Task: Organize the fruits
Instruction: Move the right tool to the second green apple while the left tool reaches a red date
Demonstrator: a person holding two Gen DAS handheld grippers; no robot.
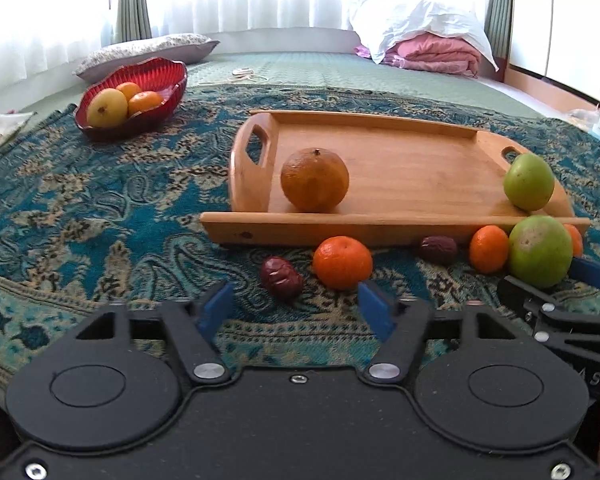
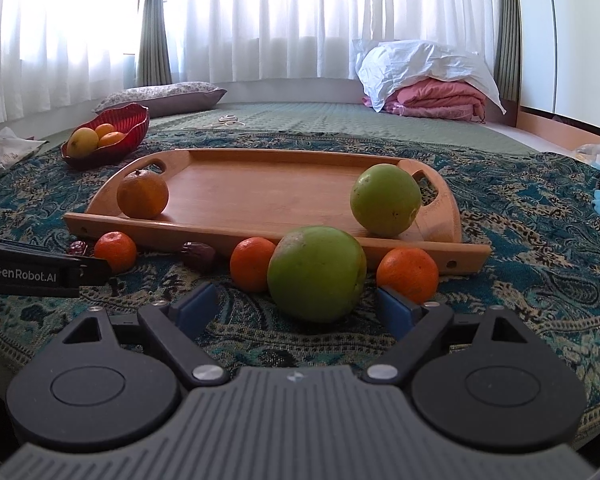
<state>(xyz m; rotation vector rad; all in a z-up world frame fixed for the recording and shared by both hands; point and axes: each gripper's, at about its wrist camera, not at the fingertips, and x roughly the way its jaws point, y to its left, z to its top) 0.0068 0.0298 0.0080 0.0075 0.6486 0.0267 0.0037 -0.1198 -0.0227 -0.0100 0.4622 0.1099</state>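
Reaching with both grippers for loose fruit on the patterned blue rug before the wooden tray (image 2: 440,254): my right gripper (image 2: 296,306) gapes around the big green apple (image 2: 317,273), untouched; my left gripper (image 1: 296,306), half-spread and empty, faces the small orange tangerine (image 1: 342,262). Next, both must advance and squeeze.

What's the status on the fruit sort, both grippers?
Left gripper open, empty, short of the tangerine. Right gripper open, lined up on the green apple, not gripping. Wooden tray holds two fruits. Nothing in the way.
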